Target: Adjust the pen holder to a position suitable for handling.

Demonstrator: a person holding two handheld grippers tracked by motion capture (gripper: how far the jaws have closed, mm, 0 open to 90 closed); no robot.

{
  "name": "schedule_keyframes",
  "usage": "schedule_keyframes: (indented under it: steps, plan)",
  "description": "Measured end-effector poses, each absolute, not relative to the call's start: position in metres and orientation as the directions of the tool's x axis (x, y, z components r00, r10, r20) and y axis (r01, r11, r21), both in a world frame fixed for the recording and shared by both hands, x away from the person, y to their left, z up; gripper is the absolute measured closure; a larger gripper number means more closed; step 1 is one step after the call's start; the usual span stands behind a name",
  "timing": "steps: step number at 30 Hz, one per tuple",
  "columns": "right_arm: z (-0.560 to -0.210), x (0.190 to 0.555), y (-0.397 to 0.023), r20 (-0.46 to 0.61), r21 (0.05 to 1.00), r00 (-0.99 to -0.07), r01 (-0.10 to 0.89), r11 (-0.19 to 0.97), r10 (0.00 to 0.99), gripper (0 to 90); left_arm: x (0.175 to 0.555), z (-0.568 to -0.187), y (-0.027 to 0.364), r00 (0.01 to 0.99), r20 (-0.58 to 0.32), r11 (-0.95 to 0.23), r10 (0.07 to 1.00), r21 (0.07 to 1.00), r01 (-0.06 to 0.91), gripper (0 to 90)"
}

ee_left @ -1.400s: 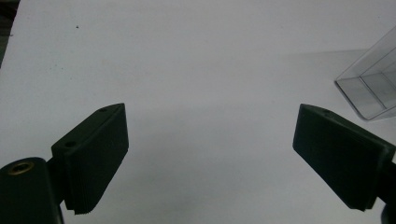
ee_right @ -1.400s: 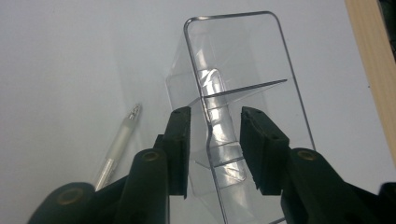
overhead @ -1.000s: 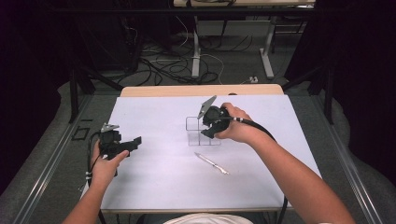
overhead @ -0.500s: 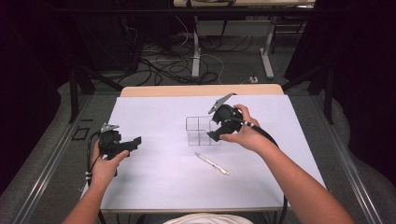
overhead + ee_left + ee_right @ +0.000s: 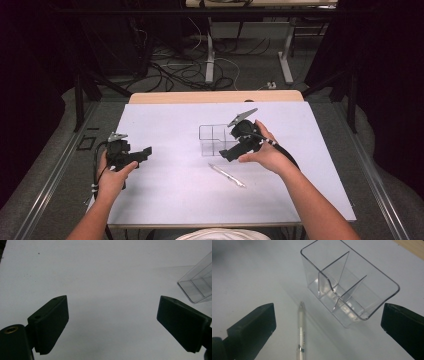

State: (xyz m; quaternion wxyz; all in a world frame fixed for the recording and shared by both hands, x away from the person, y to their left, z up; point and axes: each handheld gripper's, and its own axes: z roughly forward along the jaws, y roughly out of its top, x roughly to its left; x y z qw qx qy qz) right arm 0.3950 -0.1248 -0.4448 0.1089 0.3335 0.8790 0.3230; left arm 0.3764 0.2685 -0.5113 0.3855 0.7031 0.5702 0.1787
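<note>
Right tongs (image 5: pixel 226 154) backed off clear organizer (image 5: pixel 216 140), gaping, empty, probably eyeing pen (image 5: pixel 227 175); left tongs (image 5: pixel 145 152) gaping, empty.

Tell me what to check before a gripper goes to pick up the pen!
1. Right gripper open: ok, jaws spread wide in its own view.
2. Pen lying free on the table: ok, nothing touches it.
3. Pen between the right gripper's jaws: ok for aim, though the gripper is not yet down on it.
4. Clear organizer out of the way: ok, it stands upright beside the pen, apart from it.
5. Left gripper out of the way: ok, open and over bare table at the left.
6. Organizer compartments empty: ok, nothing inside.
</note>
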Motion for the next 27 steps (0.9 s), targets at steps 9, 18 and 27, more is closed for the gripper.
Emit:
schedule_keyframes:
  steps: [9,18,27]
  plan:
    - [-0.459,0.384,-0.118,-0.004,0.647,-0.732,0.517,0.560,0.681,0.9,0.376,-0.511,0.268,0.294,-0.191,-0.054,0.937,0.750,0.659,10.5]
    - [-0.468,0.383,-0.115,-0.007,0.608,-0.725,0.543,0.579,0.688,7.9,0.375,-0.511,0.267,0.298,-0.189,-0.060,0.936,0.746,0.663,10.5]
    - [-0.473,0.380,-0.109,0.038,0.591,-0.727,0.570,0.571,0.686,29.7,0.375,-0.511,0.268,0.301,-0.190,-0.062,0.934,0.746,0.663,10.5]
